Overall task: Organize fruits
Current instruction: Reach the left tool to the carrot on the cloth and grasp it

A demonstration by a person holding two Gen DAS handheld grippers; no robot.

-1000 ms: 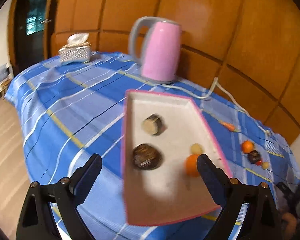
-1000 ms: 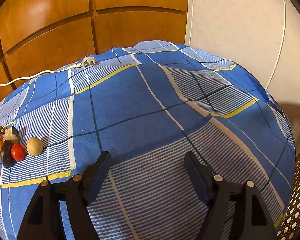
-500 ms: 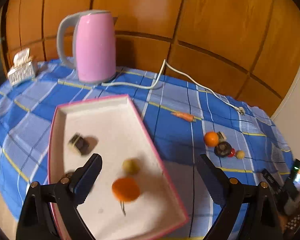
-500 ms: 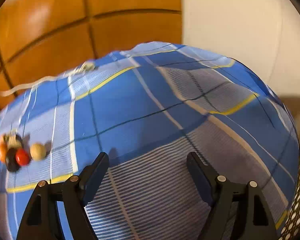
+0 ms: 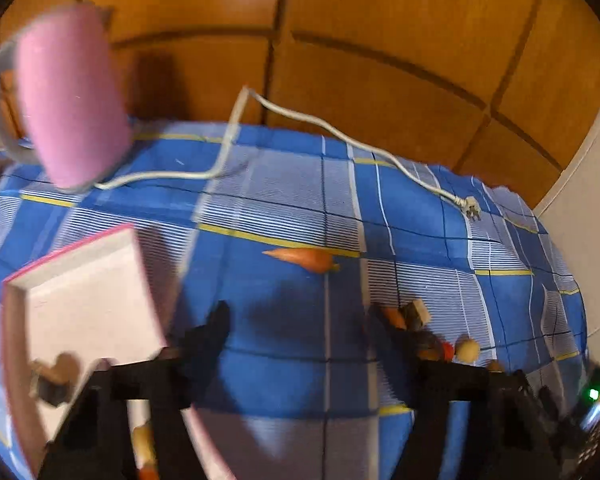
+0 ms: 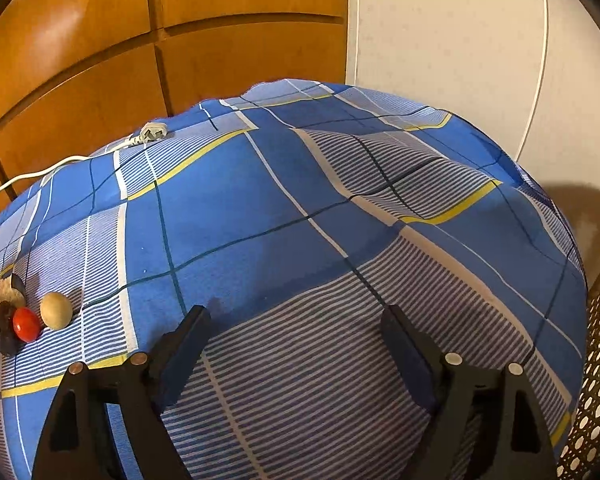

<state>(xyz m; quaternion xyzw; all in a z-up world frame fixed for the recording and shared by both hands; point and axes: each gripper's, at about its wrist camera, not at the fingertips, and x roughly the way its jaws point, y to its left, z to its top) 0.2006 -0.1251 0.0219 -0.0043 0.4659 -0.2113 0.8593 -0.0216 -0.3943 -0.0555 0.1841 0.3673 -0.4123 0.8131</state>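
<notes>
Small loose fruits (image 5: 440, 340) clustered on blue plaid-clothed bench (image 5: 284, 344): approach slowly with wide-open, empty left tool (image 5: 300, 328); right tool (image 6: 296, 332) likewise open, empty.

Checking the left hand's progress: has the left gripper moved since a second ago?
Yes. The left gripper has swung right: the pink kettle and tray slid to the view's left edge, and the carrot now lies ahead.

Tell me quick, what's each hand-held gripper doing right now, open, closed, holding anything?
Left hand-held gripper: open, holding nothing, above the blue cloth.
Right hand-held gripper: open, holding nothing, above the cloth.
</notes>
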